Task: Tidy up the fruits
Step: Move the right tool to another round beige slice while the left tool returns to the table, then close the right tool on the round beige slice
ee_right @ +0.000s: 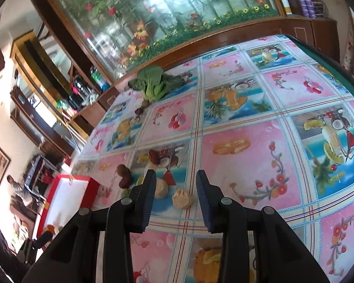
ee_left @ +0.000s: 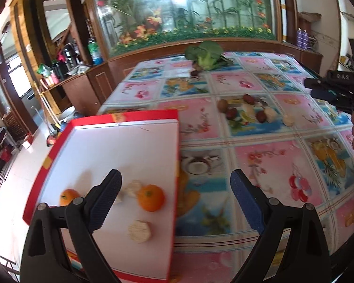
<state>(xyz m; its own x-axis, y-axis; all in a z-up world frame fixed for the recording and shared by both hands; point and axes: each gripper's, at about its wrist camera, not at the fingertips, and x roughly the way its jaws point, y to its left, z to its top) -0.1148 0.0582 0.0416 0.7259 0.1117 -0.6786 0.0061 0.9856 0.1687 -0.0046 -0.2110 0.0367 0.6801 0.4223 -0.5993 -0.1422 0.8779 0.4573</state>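
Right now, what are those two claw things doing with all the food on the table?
A person holds both, sorting food into the red box. The left claw hangs open by the box, which has two oranges and some pale pieces. The right claw is open too, pointing at a pale chunk on the tablecloth.
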